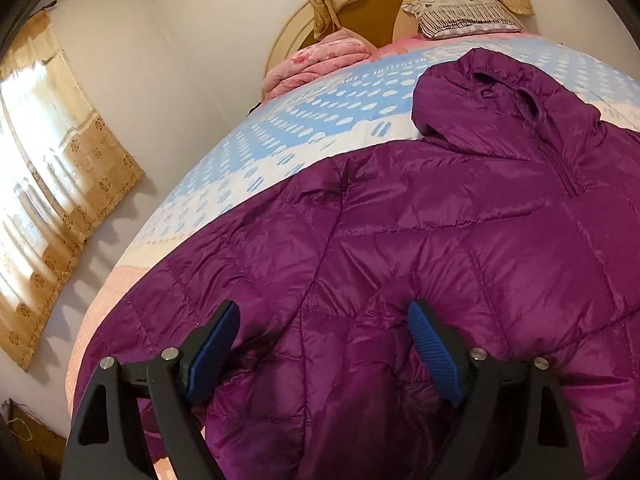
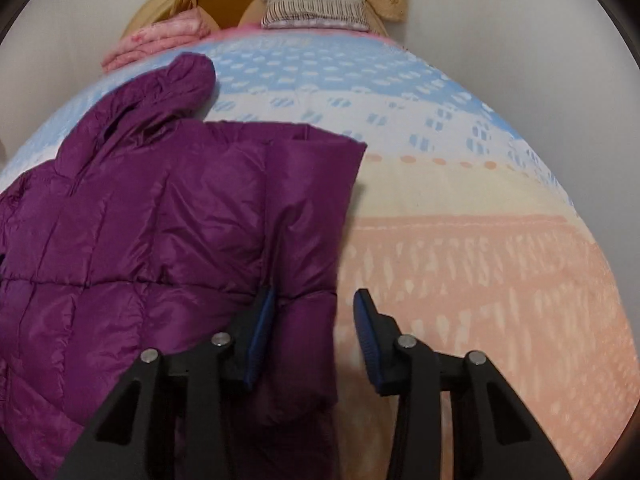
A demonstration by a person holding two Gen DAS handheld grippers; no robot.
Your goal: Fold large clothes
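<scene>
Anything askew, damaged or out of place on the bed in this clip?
Nothing stands out. The purple jacket lies on the bed sheet, one side folded over with a straight edge, hood flat. Pillow and pink blanket sit at the headboard.

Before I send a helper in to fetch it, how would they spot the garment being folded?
Find the bed with the blue, cream and peach patterned cover. On it lies a purple quilted puffer jacket, its hood toward the headboard. Shiny and dark purple, it differs from the folded pink blanket and striped pillow.
</scene>
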